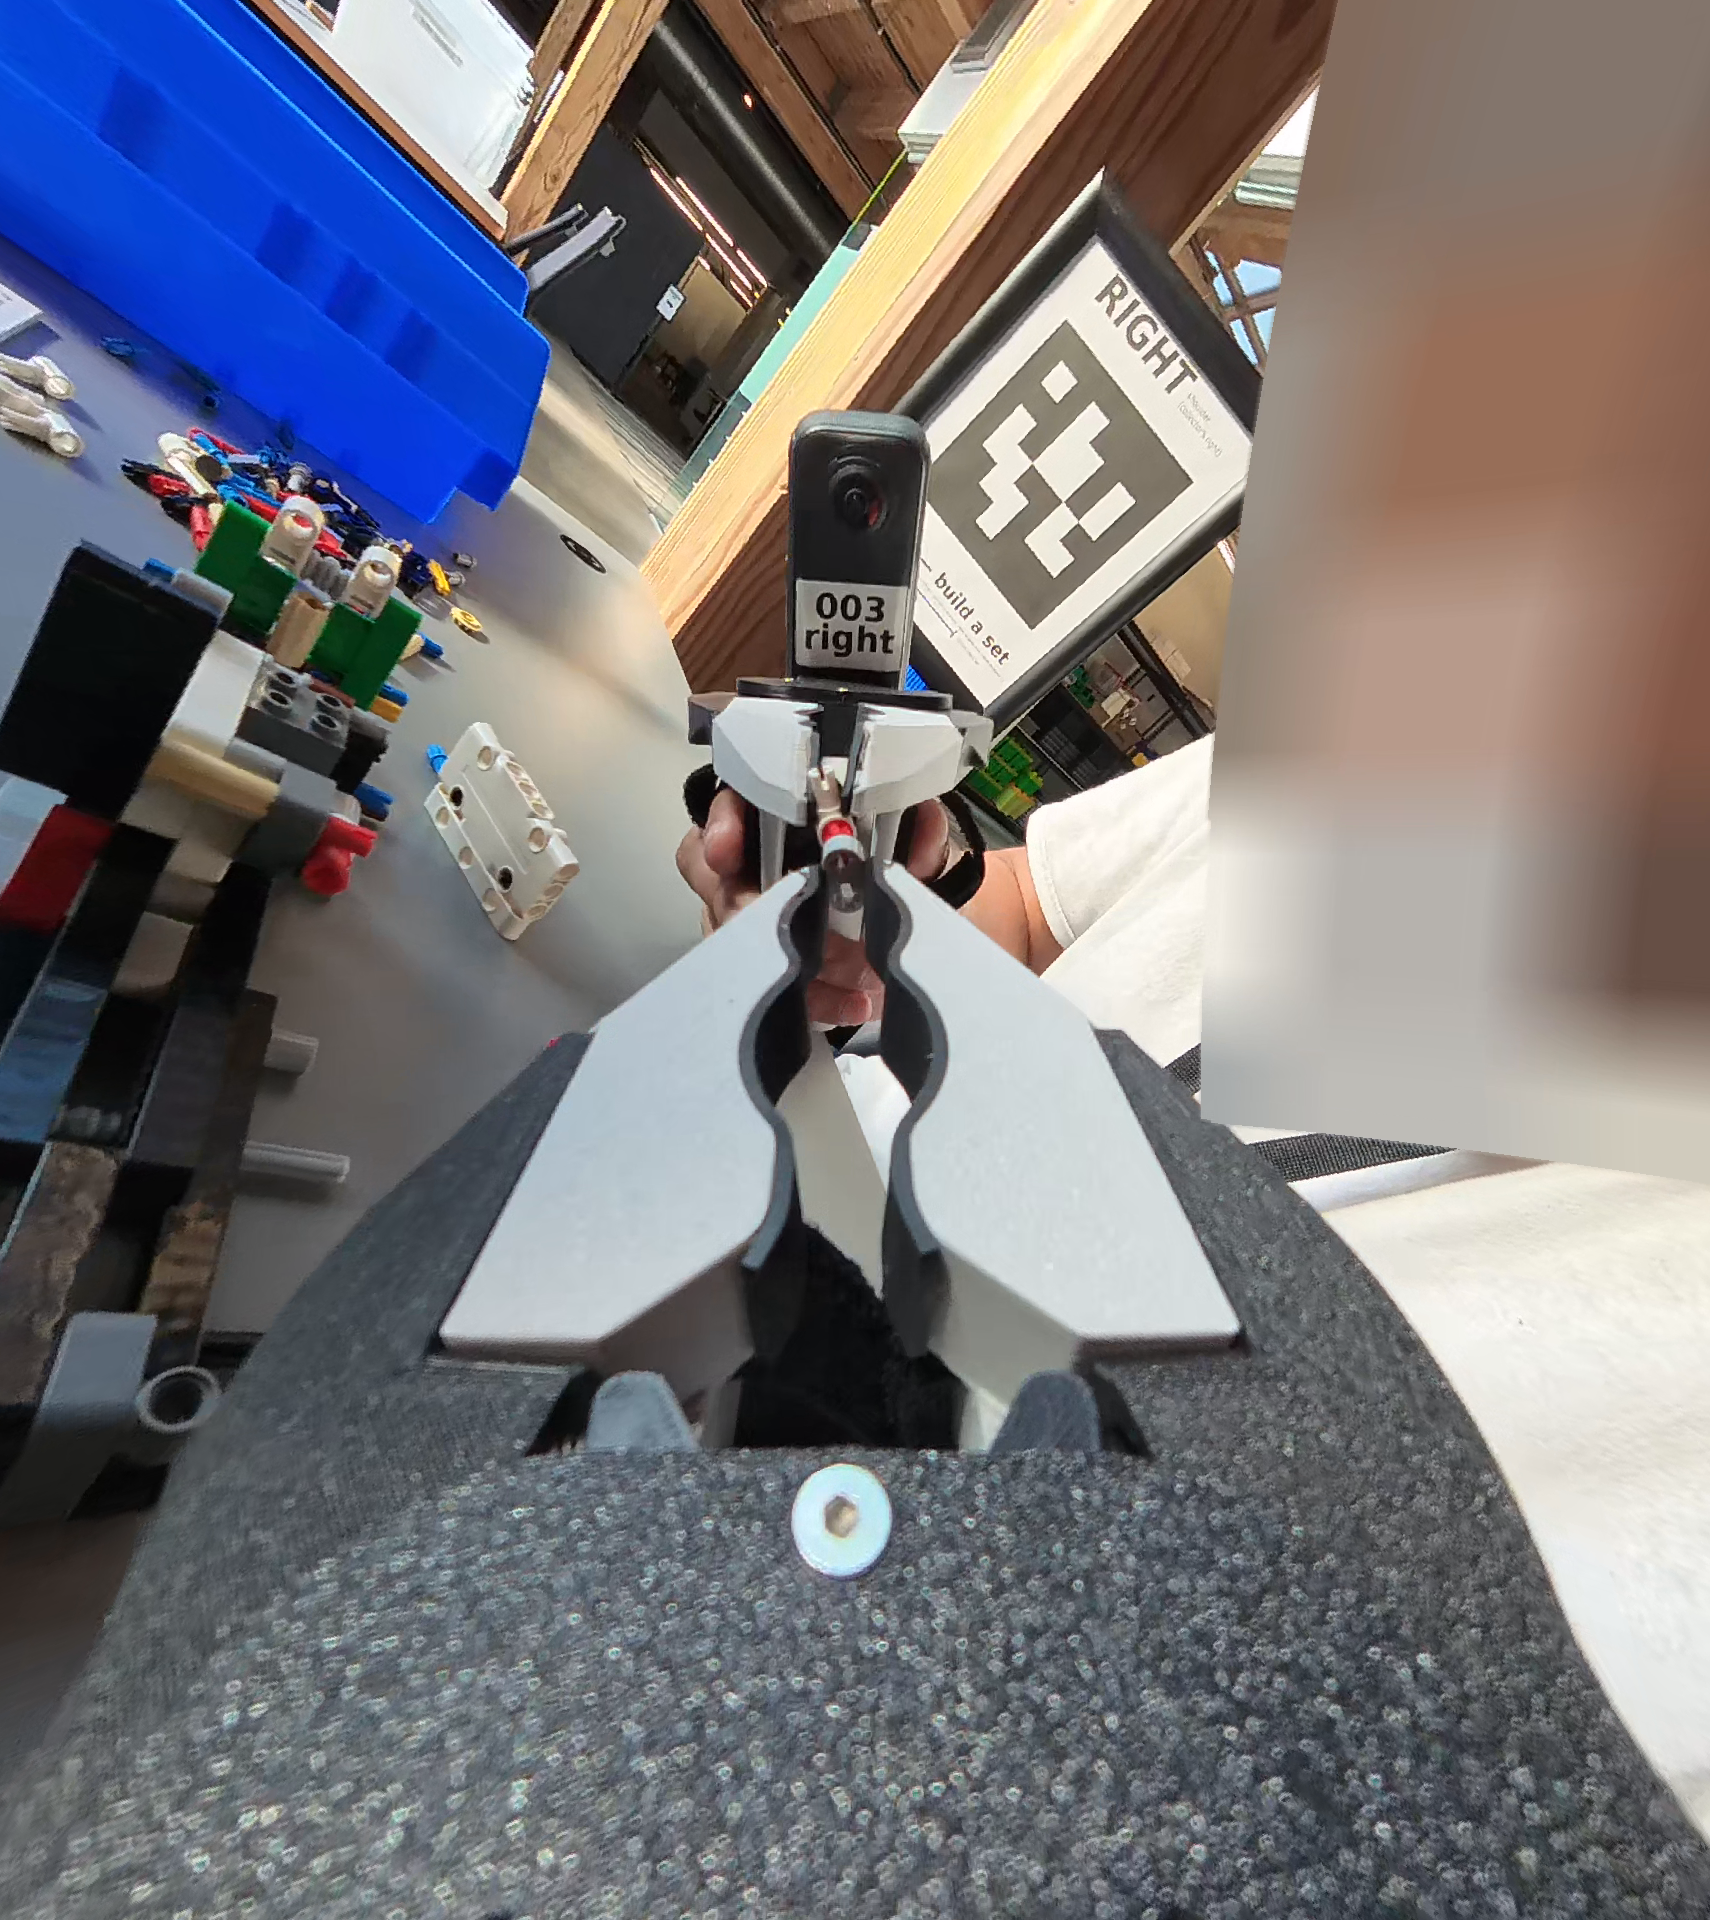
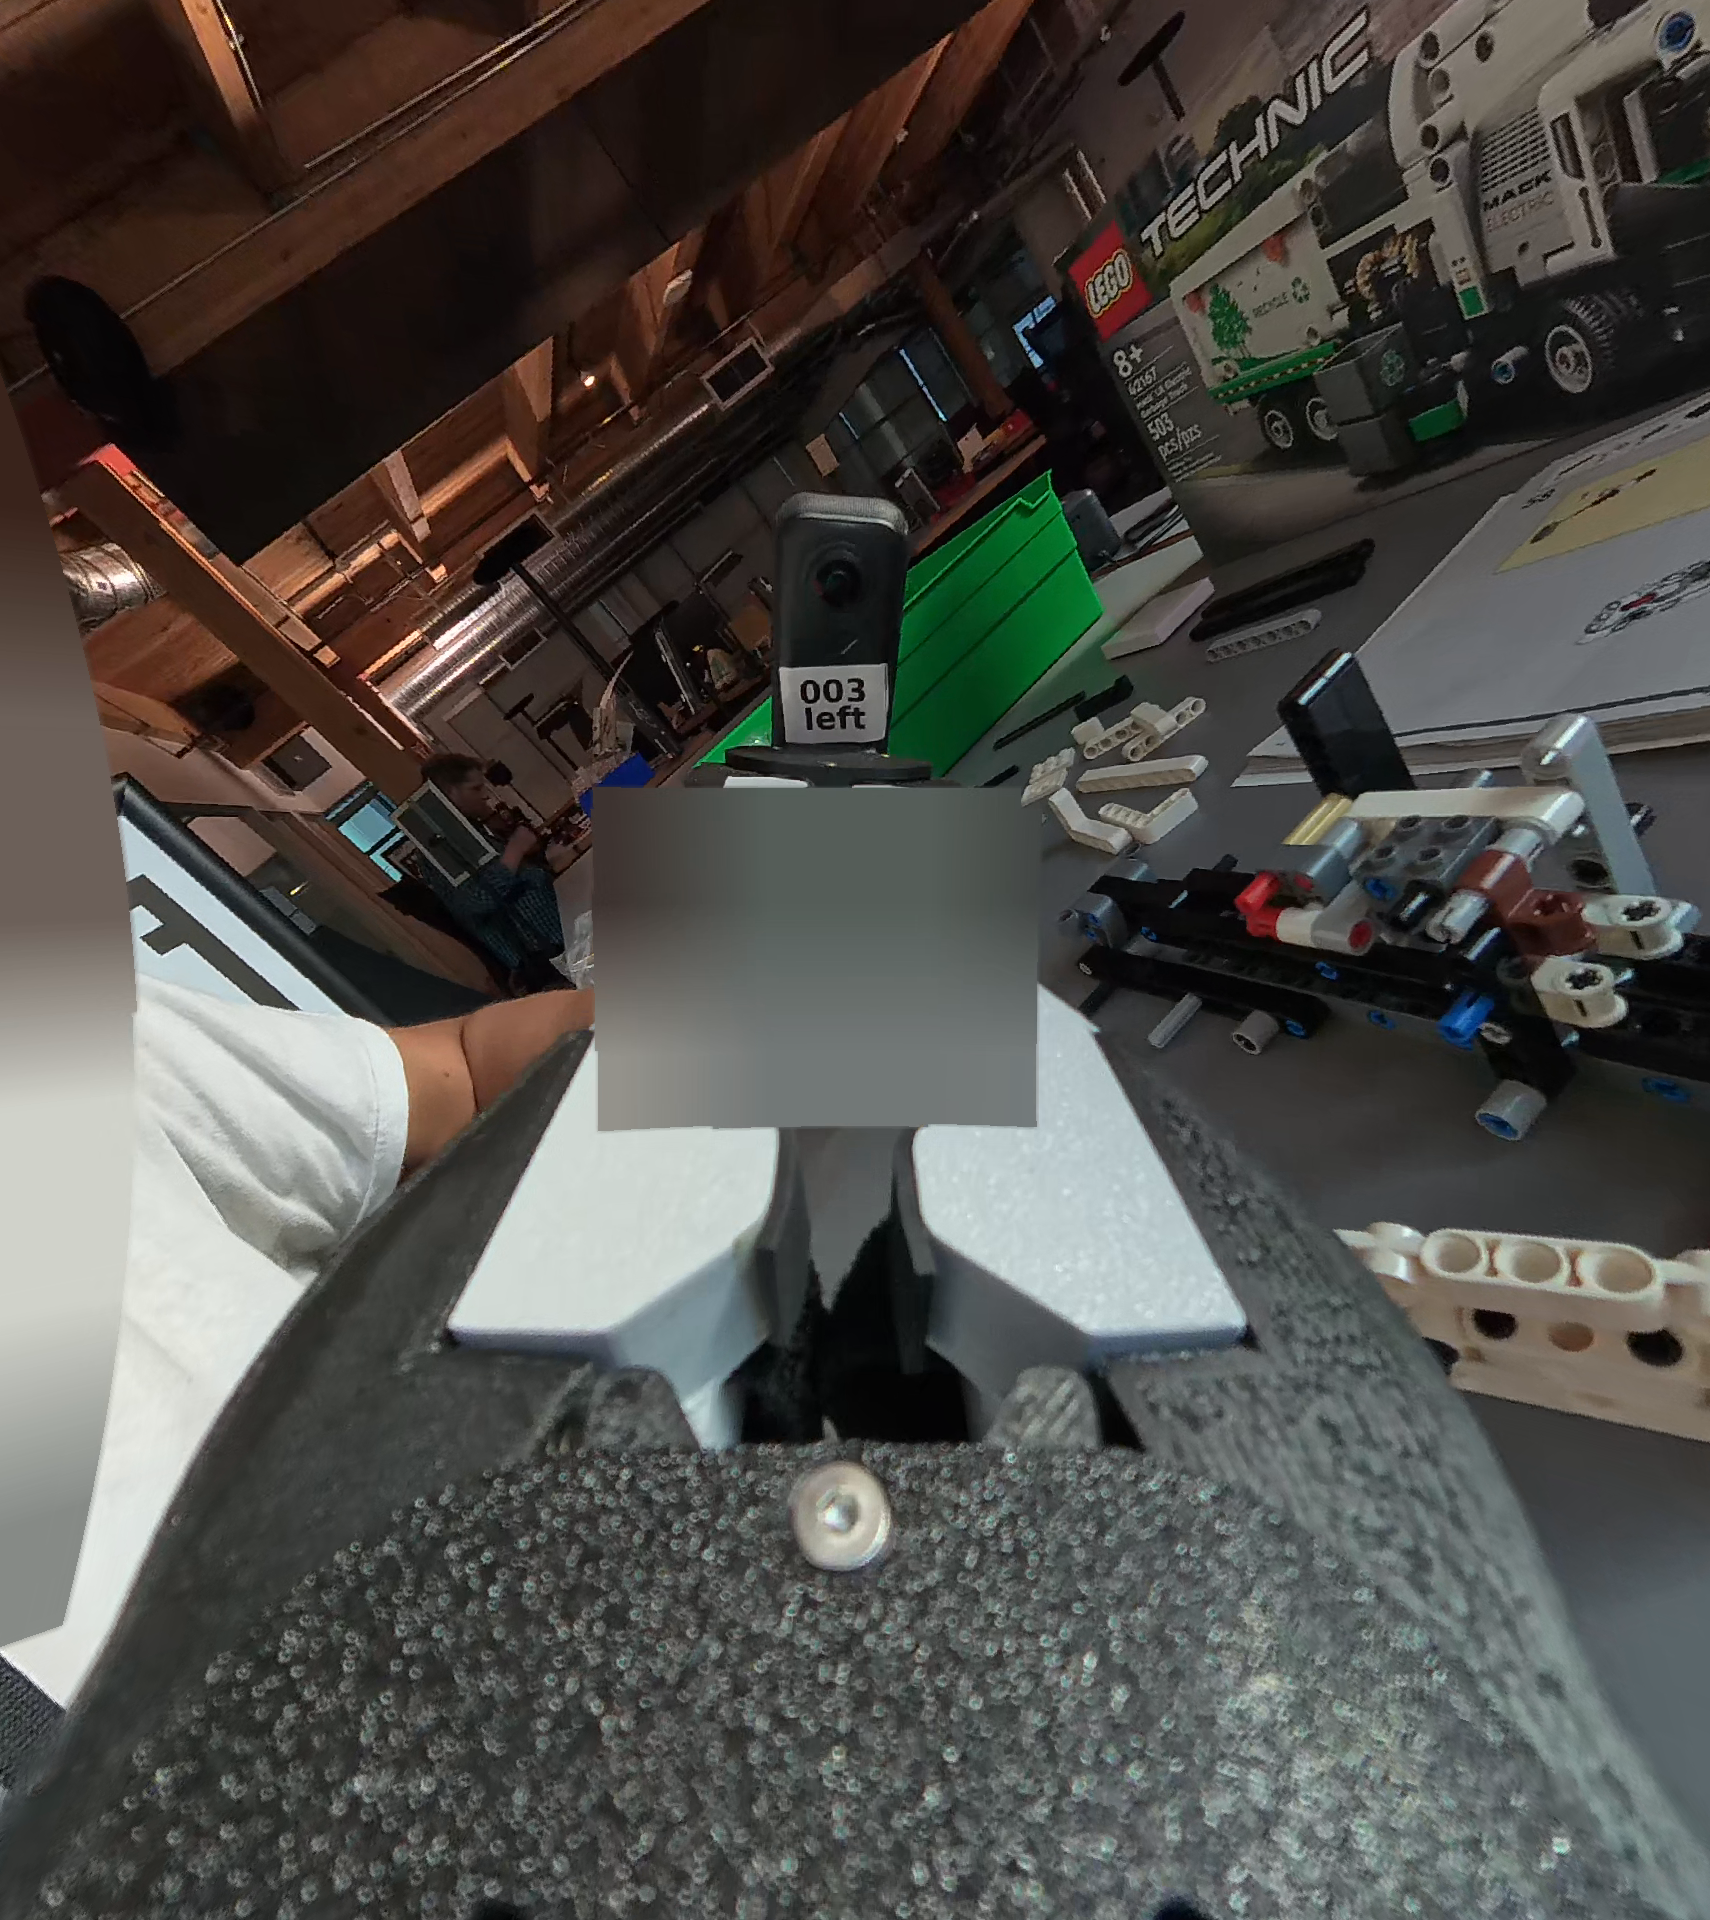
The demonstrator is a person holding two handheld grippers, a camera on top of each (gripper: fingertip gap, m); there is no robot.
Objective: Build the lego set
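In the left wrist view my left gripper is shut on a small grey and white connector piece at its fingertips. My right gripper faces it tip to tip, held by a hand. It is shut on the far end of a thin pin piece. A red bush on that pin sits just in front of the connector, and the parts meet end to end in the air above the grey table. In the right wrist view a blur patch hides my right fingertips; only the finger bases show.
A partly built black, grey and white brick model lies at left, also seen in the right wrist view. Near it are a white panel, loose small parts, a blue bin, white beams, a green bin and a booklet. My left and right fingertips are right by each other.
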